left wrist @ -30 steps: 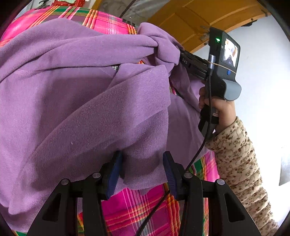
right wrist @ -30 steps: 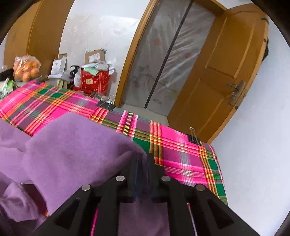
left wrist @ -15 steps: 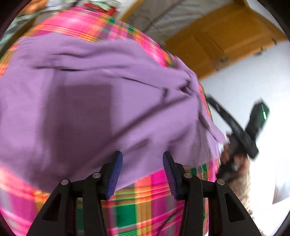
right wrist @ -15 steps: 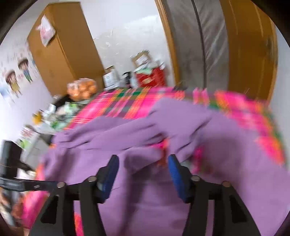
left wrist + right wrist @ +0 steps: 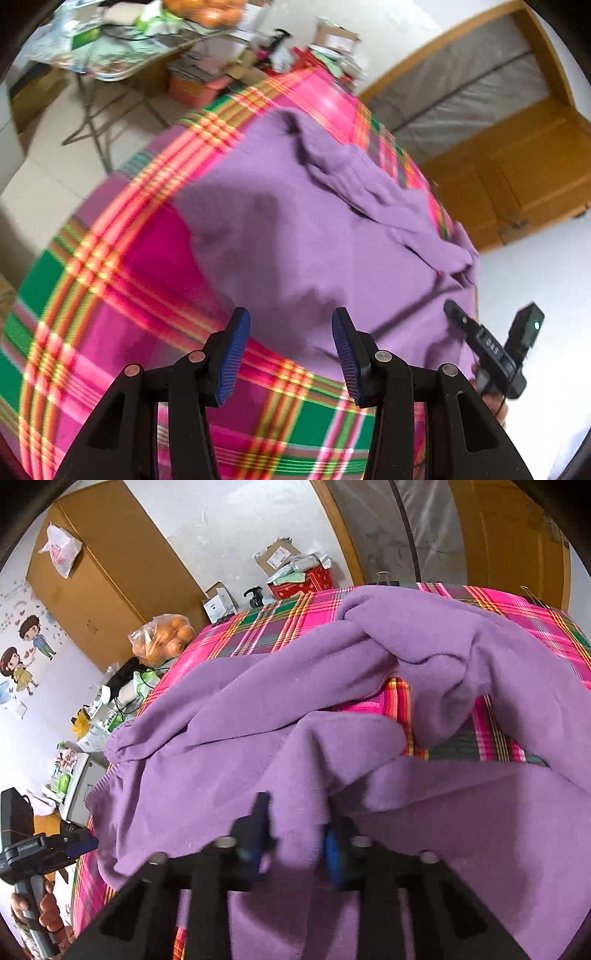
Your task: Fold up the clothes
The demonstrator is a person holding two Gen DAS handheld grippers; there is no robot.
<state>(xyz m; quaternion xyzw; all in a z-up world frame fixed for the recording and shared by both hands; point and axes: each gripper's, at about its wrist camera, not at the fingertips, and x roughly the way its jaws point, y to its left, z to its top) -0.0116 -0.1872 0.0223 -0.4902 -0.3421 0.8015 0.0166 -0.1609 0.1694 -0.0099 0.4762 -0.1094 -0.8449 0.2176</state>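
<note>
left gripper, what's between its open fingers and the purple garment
In the left wrist view, only bare plaid tablecloth lies between the left gripper and the near edge of the purple garment; nothing else sits there.
</note>
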